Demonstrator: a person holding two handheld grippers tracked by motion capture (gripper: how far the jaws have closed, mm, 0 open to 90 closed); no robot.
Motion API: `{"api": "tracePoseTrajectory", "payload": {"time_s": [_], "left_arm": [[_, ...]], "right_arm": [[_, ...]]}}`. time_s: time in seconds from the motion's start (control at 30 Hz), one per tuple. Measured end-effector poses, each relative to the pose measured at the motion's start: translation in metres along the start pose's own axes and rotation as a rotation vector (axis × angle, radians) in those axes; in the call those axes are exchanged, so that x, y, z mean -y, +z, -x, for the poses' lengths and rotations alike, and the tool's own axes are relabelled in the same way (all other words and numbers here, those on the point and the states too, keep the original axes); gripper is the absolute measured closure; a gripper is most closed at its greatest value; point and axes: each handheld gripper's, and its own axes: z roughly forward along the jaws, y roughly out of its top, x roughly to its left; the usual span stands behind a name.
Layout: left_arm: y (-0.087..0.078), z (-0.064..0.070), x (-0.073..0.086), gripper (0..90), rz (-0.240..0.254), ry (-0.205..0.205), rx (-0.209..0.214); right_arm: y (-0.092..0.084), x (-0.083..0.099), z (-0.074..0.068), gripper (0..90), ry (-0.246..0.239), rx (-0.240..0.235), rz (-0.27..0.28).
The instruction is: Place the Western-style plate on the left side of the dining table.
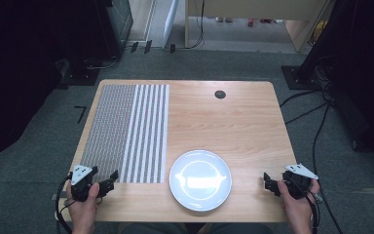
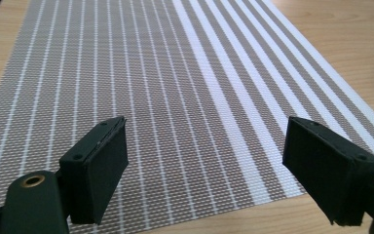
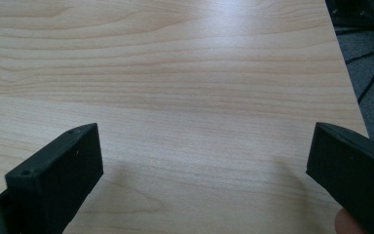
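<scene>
The striped placemat [image 1: 126, 131] lies flat on the left half of the surface [image 1: 233, 122], untouched. The left tool [image 1: 108, 179] hangs over its near edge, jaws spread wide with nothing between them. The white plate [image 1: 200, 179] sits just beside the mat, on bare wood. The right tool [image 1: 269, 182] waits at the right edge, likewise agape and empty. Judgement: work is at its start; no grasp made.

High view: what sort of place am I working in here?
Probably a lab or recording room: a bare wooden table on grey carpet, loose cables trailing across the floor, and dark equipment stands around it.
</scene>
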Motion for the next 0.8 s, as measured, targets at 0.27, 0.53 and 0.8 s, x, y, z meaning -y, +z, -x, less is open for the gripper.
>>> {"api": "tracePoseTrajectory", "payload": {"time_s": [0.27, 0.53, 0.8], "left_arm": [[0.001, 0.007, -0.002, 16.8, 0.007, -0.013, 0.036], [0.003, 0.015, -0.002, 16.8, 0.005, -0.002, 0.053], [0.006, 0.023, -0.002, 16.8, -0.002, 0.012, 0.059]], "right_arm": [[-0.001, 0.000, -0.008, 0.0, -0.013, -0.015, 0.008], [-0.002, -0.001, -0.014, 0.0, -0.021, -0.023, 0.010], [-0.002, -0.001, -0.020, 0.0, -0.023, -0.049, 0.008]]}}
